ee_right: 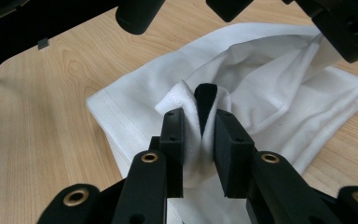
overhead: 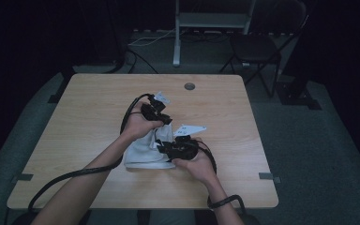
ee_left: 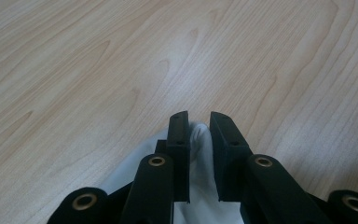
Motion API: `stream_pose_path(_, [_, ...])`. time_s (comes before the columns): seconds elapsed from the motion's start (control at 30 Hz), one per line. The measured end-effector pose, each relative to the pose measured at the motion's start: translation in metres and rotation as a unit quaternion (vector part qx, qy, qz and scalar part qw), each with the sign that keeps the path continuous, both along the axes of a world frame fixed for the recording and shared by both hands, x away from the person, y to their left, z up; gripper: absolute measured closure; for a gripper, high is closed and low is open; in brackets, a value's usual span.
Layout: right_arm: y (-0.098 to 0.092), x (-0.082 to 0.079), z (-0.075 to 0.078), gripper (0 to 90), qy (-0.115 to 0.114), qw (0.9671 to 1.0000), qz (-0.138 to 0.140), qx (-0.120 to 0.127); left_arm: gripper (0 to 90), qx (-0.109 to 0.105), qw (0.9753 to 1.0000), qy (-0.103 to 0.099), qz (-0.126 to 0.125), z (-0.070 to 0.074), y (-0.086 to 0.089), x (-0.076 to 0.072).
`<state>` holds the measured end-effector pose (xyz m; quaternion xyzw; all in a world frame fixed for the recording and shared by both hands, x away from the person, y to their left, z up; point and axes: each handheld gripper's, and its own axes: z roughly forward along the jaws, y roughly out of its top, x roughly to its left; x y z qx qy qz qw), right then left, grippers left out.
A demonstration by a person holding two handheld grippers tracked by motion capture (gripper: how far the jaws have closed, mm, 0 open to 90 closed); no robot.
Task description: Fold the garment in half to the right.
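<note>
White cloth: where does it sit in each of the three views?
High view: white cloth at table centre, between both hands.
Left gripper view: bottom centre, pinched in the left claw.
Right gripper view: centre, a fold pinched in the right claw.
Shared landmark: wooden table.

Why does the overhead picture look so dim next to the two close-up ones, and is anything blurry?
High view: dim, the room behind nearly black, the cloth soft in detail. Left gripper view: bright and even on the table, wood grain sharp, the black jaws near the lens slightly soft. Right gripper view: well lit, soft shadows in the cloth's folds, its hem stitching crisp; the dark parts along the top edge are out of focus.
</note>
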<state>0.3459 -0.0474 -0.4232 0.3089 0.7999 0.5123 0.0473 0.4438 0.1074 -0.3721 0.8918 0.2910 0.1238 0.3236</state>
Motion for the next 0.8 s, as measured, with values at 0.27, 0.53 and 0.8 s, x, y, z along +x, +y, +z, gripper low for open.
stream_pose_path(0.27, [-0.009,-0.002,0.0,71.0,-0.001,1.0,-0.007,-0.001,75.7,-0.007,1.0,0.0,0.001,-0.001,-0.002,0.0])
stream_pose_path(0.53, [-0.016,-0.006,0.002,69.1,-0.002,0.9999,-0.007,-0.009,72.4,-0.02,0.9998,-0.005,0.002,0.002,-0.004,0.0])
stream_pose_path(0.8, [-0.028,-0.011,0.002,64.9,-0.001,0.9998,-0.01,-0.019,68.0,-0.034,0.9993,-0.014,0.004,0.007,-0.003,0.001])
